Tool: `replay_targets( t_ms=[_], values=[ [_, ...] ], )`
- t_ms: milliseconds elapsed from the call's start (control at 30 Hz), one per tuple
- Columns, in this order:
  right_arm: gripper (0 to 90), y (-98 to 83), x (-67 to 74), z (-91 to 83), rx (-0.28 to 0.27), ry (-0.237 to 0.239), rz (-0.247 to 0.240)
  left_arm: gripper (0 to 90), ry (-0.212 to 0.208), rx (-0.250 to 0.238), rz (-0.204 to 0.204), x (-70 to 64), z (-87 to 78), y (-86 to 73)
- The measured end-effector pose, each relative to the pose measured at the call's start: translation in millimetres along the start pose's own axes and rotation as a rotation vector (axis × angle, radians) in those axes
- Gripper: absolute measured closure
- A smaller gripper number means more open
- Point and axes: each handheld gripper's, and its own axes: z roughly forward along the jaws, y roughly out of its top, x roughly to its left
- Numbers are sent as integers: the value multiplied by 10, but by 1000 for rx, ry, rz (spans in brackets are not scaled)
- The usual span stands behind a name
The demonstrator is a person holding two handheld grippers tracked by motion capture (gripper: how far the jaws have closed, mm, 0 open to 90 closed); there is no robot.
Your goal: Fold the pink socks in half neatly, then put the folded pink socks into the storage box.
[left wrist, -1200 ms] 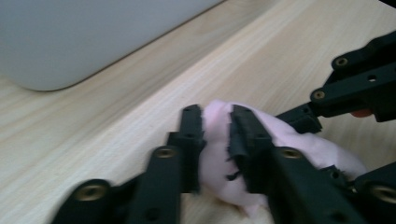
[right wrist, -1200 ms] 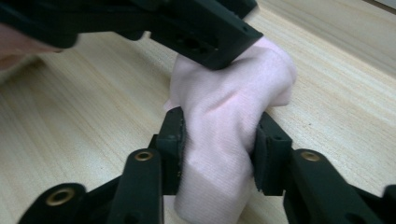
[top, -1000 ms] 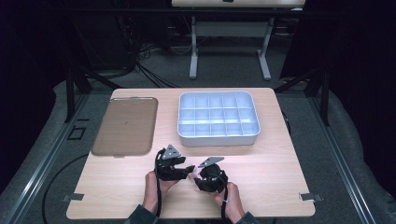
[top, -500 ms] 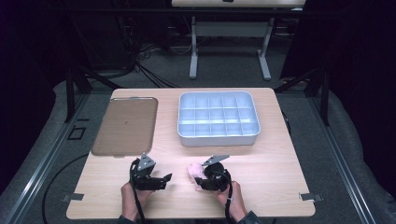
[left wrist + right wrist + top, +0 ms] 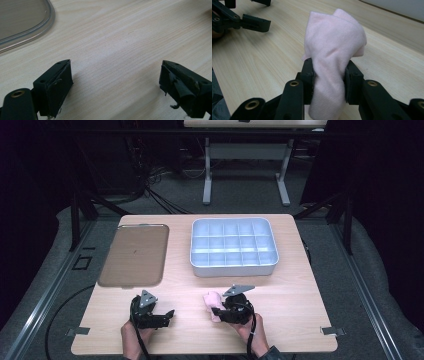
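Observation:
A bunched pink cloth (image 5: 332, 50) is squeezed between the jaws of my right gripper (image 5: 329, 82). In the high view the right gripper (image 5: 220, 312) sits near the table's front edge, right of centre, with the pink cloth (image 5: 213, 301) poking out to its left. My left gripper (image 5: 167, 316) rests low at the front left, jaws pointing right toward the other hand. Its own view has the left gripper (image 5: 116, 87) wide open over bare wood, nothing between the fingers (image 5: 58, 82).
A flat brownish tray (image 5: 134, 255) lies at the back left; its clear rim (image 5: 37, 27) shows in the left gripper view. A pale blue compartment box (image 5: 233, 247) stands at the back centre-right. The wooden table (image 5: 300, 300) ends just behind the hands.
The left gripper has drawn away leftward from the right one, down to the front left. The pink cloth has come into sight in the right gripper, which has barely moved.

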Motion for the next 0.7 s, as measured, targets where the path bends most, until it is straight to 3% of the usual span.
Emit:
replay_targets(
  t_ms=[167,700],
  values=[
    [666,-10,-44,-97,-12,-10,12,96,28,11,32,-44,21,2],
    [666,36,-154,-458,-89,-69,10,81,36,16,29,-46,30,9]
  ],
)
